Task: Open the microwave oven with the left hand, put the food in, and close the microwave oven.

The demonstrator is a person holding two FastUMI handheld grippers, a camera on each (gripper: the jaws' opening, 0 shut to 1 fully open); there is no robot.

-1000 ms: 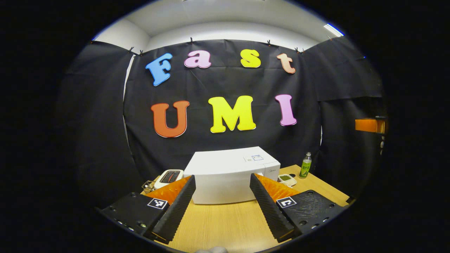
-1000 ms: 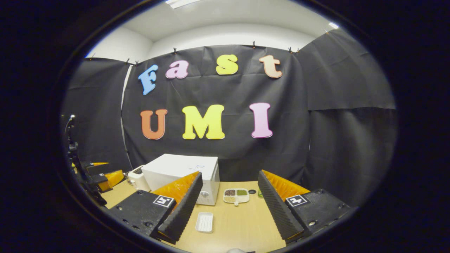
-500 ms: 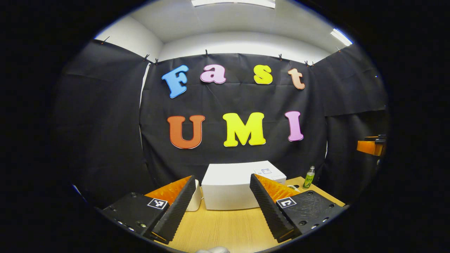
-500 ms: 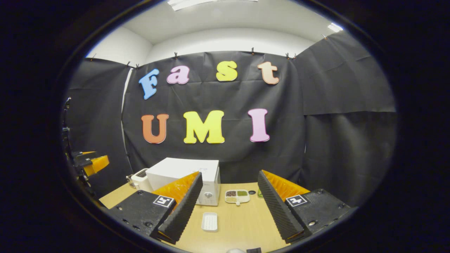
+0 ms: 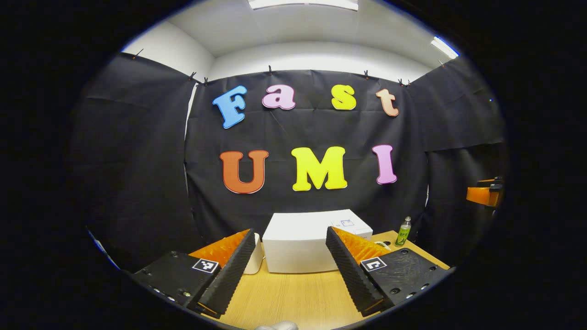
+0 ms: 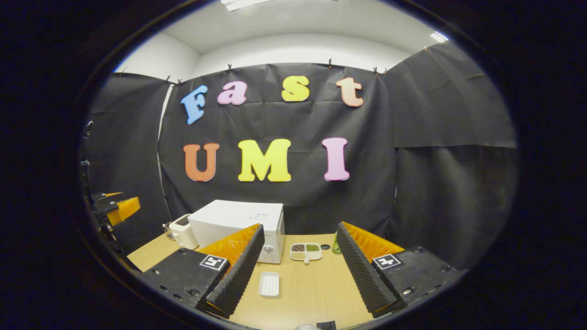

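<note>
- The light wooden bench [image 6: 312, 293] carries all the things; black cloth walls [image 6: 440, 183] close the booth at the back and both sides, under a white ceiling with strip lights [image 5: 302, 3].
- In the right gripper view, far left, the left tongs [image 6: 120, 207] hang in the air well above the bench's left end.
- One small white toaster [image 6: 182, 231] stands at the left, just beside the microwave.
- One white box-shaped microwave oven [image 6: 238, 222] stands at the back of the bench, door shut, with a round knob [image 6: 267, 249] on its right panel; in the left gripper view it [image 5: 302, 245] sits straight ahead between the spread fingers.
- One empty white rectangular tray [image 6: 269, 284] lies on the bench in front of the microwave.
- One white divided dish of food [image 6: 306, 251], holding dark, green and pale portions, lies just right of the microwave; beside it is a small dark round thing [image 6: 325, 247], too small to tell.
- One green plastic bottle [image 5: 403, 231] stands upright at the right back.
- The right tongs [image 6: 298, 268] are spread wide and hold nothing, above the tray.
- The left tongs [image 5: 291, 266] are likewise spread wide and empty, well short of the microwave.
</note>
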